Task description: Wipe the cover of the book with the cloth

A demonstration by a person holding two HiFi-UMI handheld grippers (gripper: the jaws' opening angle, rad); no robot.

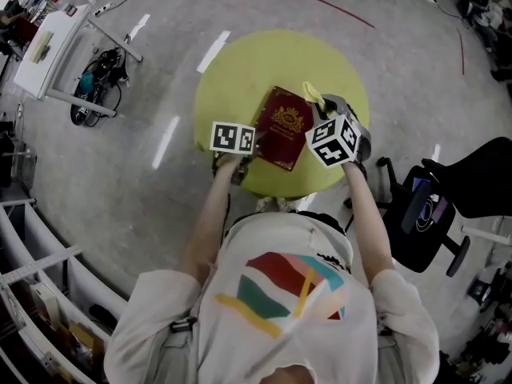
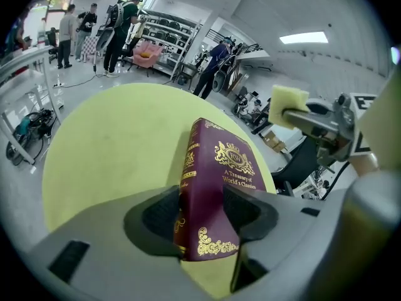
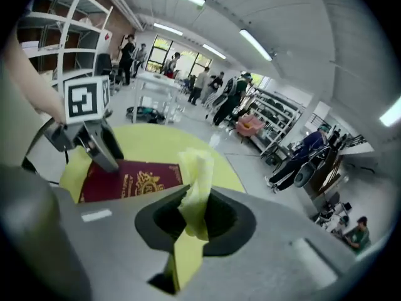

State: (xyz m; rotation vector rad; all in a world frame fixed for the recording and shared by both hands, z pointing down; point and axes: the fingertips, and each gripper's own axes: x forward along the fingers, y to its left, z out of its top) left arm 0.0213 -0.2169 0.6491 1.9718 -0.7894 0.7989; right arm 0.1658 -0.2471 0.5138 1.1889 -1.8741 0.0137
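While our left claw (image 2: 202, 213) clamps the near end of the maroon book (image 2: 219, 168), we record the book lying on the round yellow-green surface (image 2: 106, 143). Beyond, our right claw (image 3: 195, 217) pinches the yellow cloth (image 3: 195, 168), raised beside the book, apart from its cover.

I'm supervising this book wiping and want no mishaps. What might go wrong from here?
The left gripper clamps the book only at its near end, so wiping pressure may twist it loose. The right gripper pinches the cloth as a narrow bunched strip, so its jaws might scrape the book.
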